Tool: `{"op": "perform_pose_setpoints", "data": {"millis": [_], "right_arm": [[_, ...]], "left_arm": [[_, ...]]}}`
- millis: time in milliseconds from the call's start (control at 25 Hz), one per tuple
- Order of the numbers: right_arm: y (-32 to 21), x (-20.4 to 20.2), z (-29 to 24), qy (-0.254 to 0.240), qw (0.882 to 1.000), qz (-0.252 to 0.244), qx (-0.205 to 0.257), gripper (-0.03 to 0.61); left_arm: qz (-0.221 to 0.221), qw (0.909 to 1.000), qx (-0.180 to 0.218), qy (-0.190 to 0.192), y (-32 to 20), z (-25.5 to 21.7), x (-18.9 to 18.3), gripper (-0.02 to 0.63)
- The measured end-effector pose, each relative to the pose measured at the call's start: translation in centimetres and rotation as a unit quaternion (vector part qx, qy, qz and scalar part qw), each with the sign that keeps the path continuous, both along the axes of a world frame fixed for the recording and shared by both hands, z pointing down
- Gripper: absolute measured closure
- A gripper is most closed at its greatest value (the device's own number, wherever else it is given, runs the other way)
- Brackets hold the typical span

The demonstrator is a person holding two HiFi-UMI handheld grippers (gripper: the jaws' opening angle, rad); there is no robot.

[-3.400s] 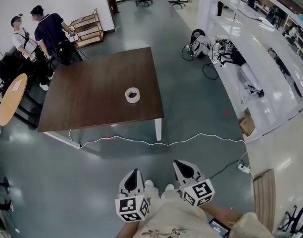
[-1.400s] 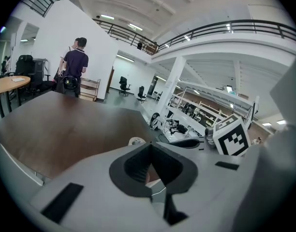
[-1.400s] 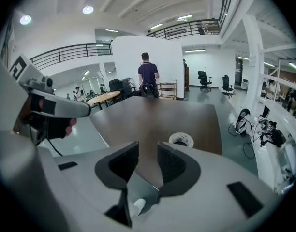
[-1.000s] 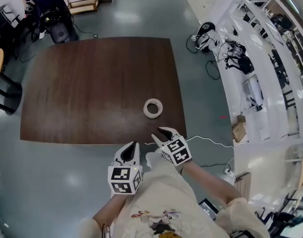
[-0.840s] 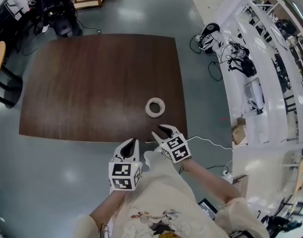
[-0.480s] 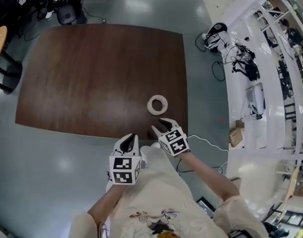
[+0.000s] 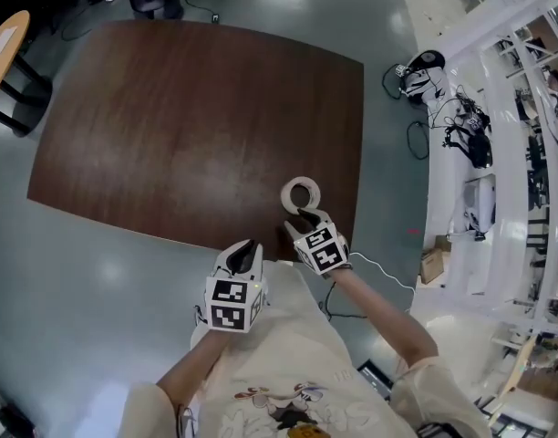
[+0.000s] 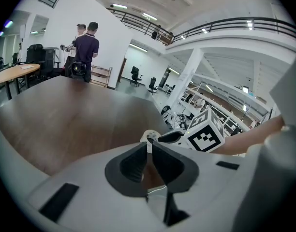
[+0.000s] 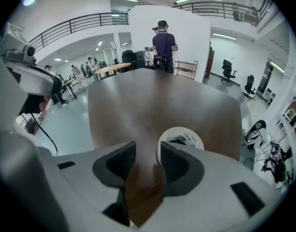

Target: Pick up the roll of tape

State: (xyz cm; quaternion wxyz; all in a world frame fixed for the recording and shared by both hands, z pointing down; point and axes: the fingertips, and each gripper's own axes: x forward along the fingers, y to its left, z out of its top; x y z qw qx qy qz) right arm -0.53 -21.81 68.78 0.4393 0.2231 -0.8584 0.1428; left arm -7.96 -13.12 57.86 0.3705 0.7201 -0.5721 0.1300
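Note:
A white roll of tape (image 7: 300,192) lies flat on the dark brown table (image 7: 188,126), close to its near right corner. My right gripper (image 7: 302,216) hovers just behind the roll, over the table's near edge. In the right gripper view the roll (image 9: 181,140) sits just ahead of the right jaw, and the gripper (image 9: 147,147) has its jaws opening with only bare table between them. My left gripper (image 7: 247,245) hangs lower left, off the table edge. In the left gripper view its jaws (image 8: 149,148) are shut and empty, with the roll (image 8: 149,135) just beyond them.
Two people (image 9: 163,45) stand at the table's far end. A round wooden table (image 7: 7,39) is at upper left. White shelving with gear (image 7: 498,153) runs along the right. A white cable (image 7: 388,276) lies on the floor by the near right corner.
Both grippers have moved forward and down toward the table. The right one has come up just behind the roll and its jaws stand wider. The left stays shut.

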Motion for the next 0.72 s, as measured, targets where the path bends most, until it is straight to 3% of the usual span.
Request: {"op": "perform_pose_setpoints", "data": {"millis": [720], "right_arm": [[-3.2,-1.4,5.7,0.079,0.993,-0.088,-0.010,0.397]], "left_arm": [[-0.025,0.9992,-0.032,-0.002,-1.2,1.5,-0.3,0.565]]}}
